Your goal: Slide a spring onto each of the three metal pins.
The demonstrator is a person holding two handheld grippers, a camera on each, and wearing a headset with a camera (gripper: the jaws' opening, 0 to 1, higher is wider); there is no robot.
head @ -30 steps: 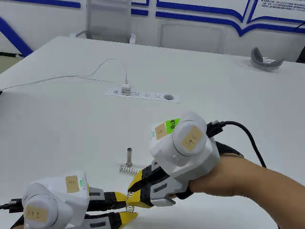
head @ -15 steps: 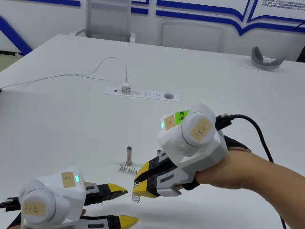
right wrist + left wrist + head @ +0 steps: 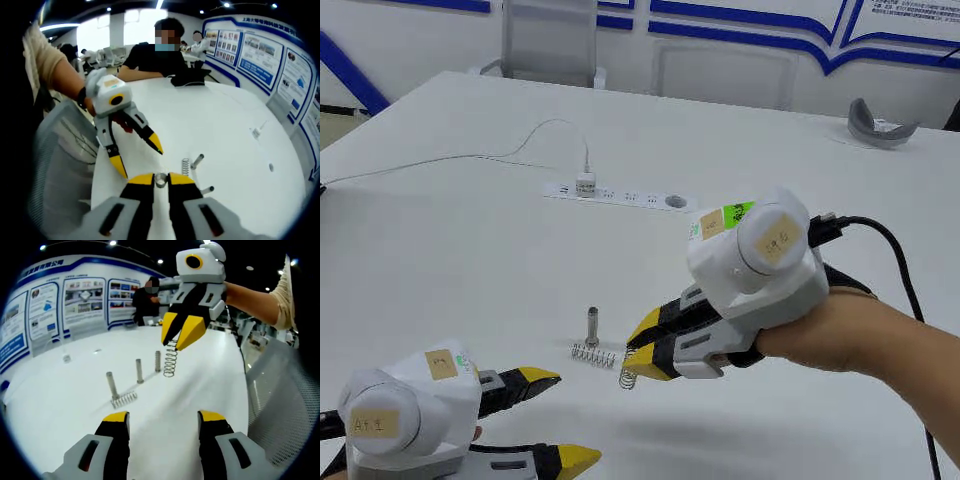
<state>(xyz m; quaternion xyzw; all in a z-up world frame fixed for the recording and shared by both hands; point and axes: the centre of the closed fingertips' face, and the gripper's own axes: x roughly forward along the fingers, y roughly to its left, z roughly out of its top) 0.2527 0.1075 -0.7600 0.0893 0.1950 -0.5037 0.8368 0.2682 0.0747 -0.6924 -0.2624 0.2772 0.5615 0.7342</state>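
Right, white matte desk (image 3: 470, 230) carries work. Right gripper (image 3: 638, 363) slants down toward pins, jaws pinched on top coil of held spring (image 3: 170, 359) so it dangles free, bore down, likely ready to drop over pin. Left gripper (image 3: 164, 416) sits low, jaws wide, empty, clear of path. Three pins (image 3: 139, 371): slim grey metal cylinders, upright in row. Farthest may already wear spring; too small to tell. Loose spring (image 3: 124, 399), thin wire coil, lies sideways just beside nearest pin.
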